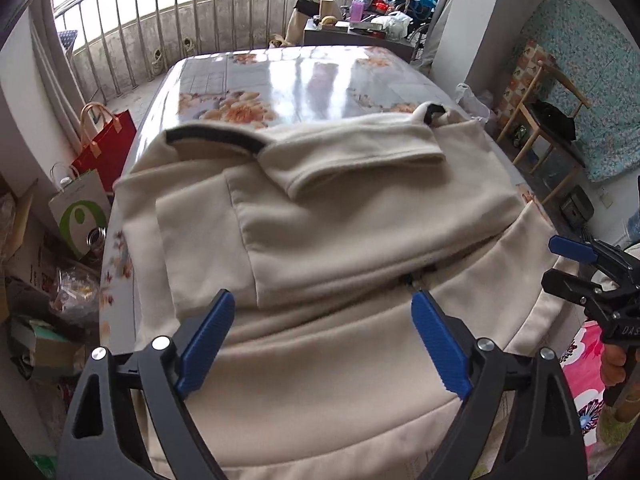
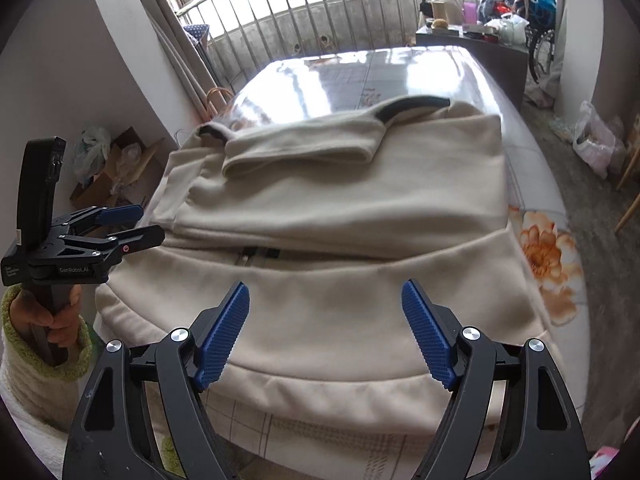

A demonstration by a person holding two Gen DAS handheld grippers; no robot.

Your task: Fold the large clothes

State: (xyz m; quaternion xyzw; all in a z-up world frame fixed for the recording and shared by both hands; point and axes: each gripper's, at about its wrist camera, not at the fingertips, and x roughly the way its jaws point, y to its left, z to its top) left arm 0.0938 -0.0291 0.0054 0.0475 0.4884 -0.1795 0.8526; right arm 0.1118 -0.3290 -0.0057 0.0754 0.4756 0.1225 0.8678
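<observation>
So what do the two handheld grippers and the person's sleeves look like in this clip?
Both match: the left gripper and right gripper have black angular jaws with silver pivot bolts and ribbed blue pads. The left gripper's body carries white "GenRobot.AI" lettering, seen from the right wrist camera. The left sleeve is cream knit with a fuzzy green cuff.

Both wrist views look steeply down, close over the same cream garment point(image 1: 320, 220) on the table point(image 2: 360, 68).

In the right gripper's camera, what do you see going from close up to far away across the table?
Right gripper, open → cream garment's bottom hem → its dark zipper → the folded sleeve → black-trimmed collar → shiny bare table → balcony railing.
</observation>
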